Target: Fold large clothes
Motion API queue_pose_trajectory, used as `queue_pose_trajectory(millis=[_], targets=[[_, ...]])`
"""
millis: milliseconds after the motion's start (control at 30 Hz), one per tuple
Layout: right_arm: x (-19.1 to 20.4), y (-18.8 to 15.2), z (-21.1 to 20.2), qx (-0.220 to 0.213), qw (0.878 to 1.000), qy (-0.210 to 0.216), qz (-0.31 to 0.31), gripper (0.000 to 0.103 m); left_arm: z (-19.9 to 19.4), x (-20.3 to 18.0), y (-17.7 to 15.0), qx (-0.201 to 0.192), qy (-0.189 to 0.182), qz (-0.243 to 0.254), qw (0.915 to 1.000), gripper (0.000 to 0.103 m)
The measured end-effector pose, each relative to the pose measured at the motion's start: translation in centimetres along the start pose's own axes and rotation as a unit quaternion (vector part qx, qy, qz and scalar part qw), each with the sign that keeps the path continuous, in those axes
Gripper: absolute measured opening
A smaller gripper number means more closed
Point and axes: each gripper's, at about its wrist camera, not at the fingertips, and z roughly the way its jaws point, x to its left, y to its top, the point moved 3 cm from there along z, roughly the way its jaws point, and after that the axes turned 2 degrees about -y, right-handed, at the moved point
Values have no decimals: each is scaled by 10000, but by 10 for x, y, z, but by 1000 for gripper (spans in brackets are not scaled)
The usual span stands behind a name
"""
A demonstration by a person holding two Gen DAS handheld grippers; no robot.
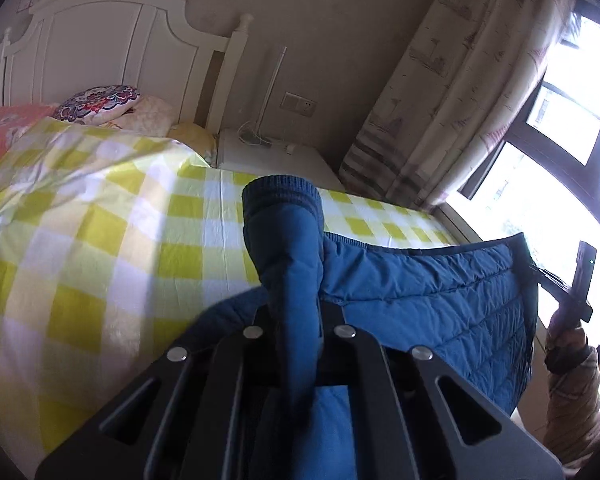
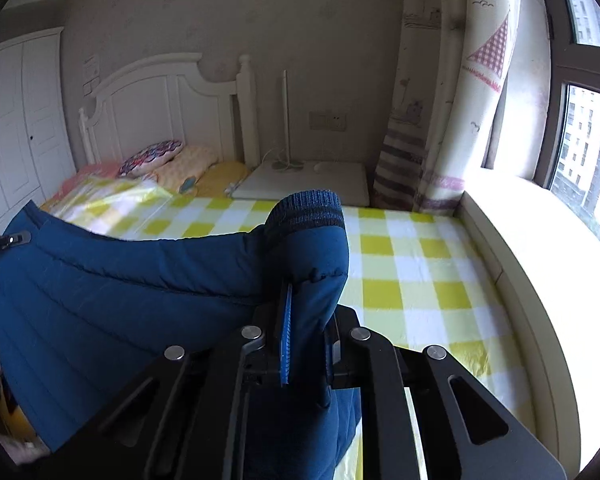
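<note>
A blue quilted jacket (image 1: 432, 284) is held up and stretched between both grippers above the bed (image 1: 100, 216). My left gripper (image 1: 298, 320) is shut on one sleeve near its ribbed cuff (image 1: 282, 194), which sticks up past the fingers. My right gripper (image 2: 306, 320) is shut on the other sleeve, whose dark ribbed cuff (image 2: 306, 208) stands above the jaws. The jacket's body (image 2: 112, 300) hangs to the left in the right wrist view. The right gripper's body shows at the right edge of the left wrist view (image 1: 582, 280).
The bed has a yellow and white checked cover (image 2: 412, 272). Pillows (image 2: 168, 160) lie by the white headboard (image 2: 160, 100). A white nightstand (image 2: 312, 180) stands beside the bed. A curtain (image 2: 452, 100) and window ledge (image 2: 540, 240) run along the right. A wardrobe (image 2: 16, 120) stands at the left.
</note>
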Motion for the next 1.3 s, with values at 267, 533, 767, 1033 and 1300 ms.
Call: queue_pose_trajectory(millis=[267,533,767,1033,1300], targets=[[-4,-45,150,1724,9832,-528,269,19,123,64,-28,1334,713,-759,9856,35],[-38,-43,132,1456,9816,-233,1210,25,79,63,-17,265,2075,-475,9767,80],[42,10,92,558,9982,6,234,97,59,-55,19,-382,2117,1108,9703,100],[150,-14,160,1319,9852,237,-1072,62,176,-103,-8,744,2100,1739,9593,101],[144,-35,180,1563,9835,403,-821,64,206,-72,-32,1235,1770,1166,9695,101]])
